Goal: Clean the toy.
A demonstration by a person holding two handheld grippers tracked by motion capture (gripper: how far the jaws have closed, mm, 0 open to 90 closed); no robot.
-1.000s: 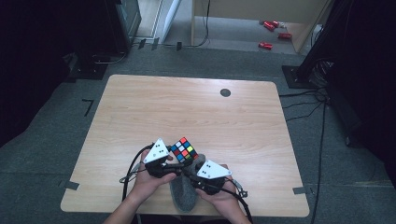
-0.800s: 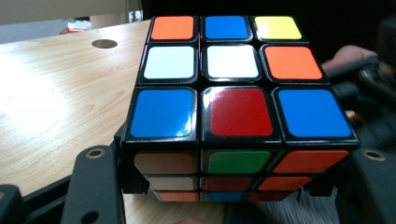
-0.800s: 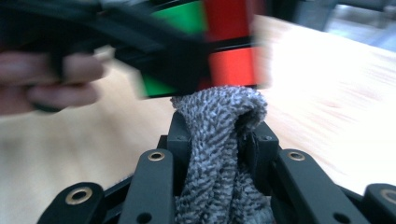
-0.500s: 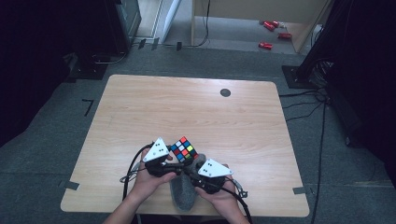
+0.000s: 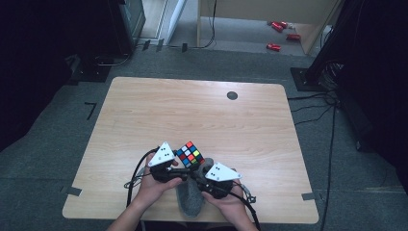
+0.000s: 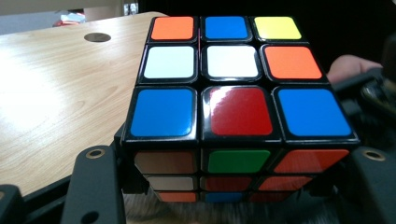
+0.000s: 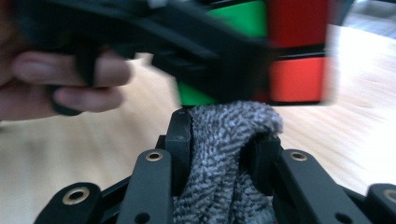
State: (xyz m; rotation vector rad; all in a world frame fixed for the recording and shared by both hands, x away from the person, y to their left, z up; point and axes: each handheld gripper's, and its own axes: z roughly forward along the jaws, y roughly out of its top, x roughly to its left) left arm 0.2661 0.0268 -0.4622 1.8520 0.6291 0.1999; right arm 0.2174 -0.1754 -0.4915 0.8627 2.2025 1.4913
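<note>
Cube [image 5: 190, 154] in left claw [image 5: 185, 169], near table [image 5: 192, 110] front edge

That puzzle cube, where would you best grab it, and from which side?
Grip the cube across two opposite flat faces, coming level from the person's side, as the left gripper does. Flat parallel sides suit two jaws; corners would probably slip. The right gripper pinches the grey cloth.
</note>
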